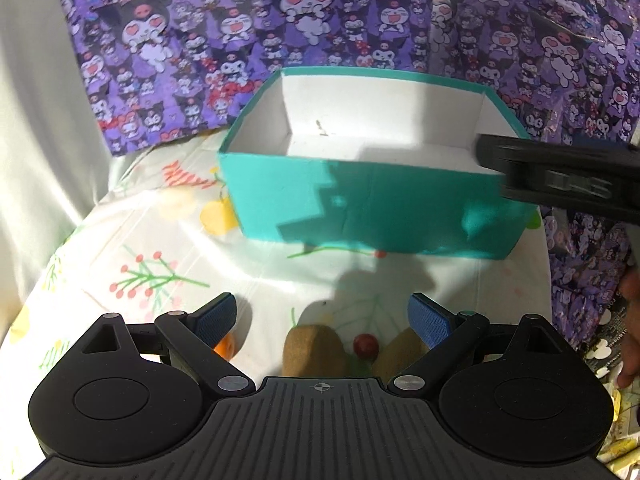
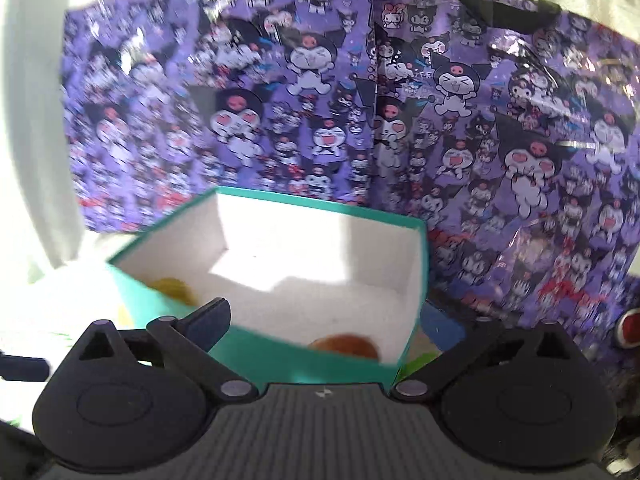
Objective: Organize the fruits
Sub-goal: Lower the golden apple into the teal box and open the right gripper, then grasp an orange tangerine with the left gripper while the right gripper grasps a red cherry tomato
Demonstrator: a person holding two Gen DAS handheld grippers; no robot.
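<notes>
Inside the teal box (image 2: 276, 354), near its front wall, we see a brown fruit (image 2: 346, 345) lying on the white floor, and a yellow fruit (image 2: 174, 289) in the left front corner. Both are blurred, so we cannot tell their kind. Neither lies between the fingers of the right gripper (image 2: 320, 316): the brown one sits low in the gap's line but down in the box, clear of the pads, and the yellow one is just beyond the left finger (image 2: 210, 322). Those fingers stand wide and hold nothing.

From the left wrist view, the same box stands ahead on the surface (image 1: 160, 240), which wears a floral cloth. Nearer us, the left gripper (image 1: 320, 316) has its blue pads (image 1: 434, 320) spread wide, empty. Below and between them lie two brown kiwis (image 1: 312, 350) and a red cherry (image 1: 365, 345), none touched. An orange fruit (image 1: 224, 346) peeks out under the left finger. At the box's right end hangs the right gripper's dark finger (image 1: 560, 172), above the rim. Purple cartoon wrapping (image 1: 360, 20) backs it all.
</notes>
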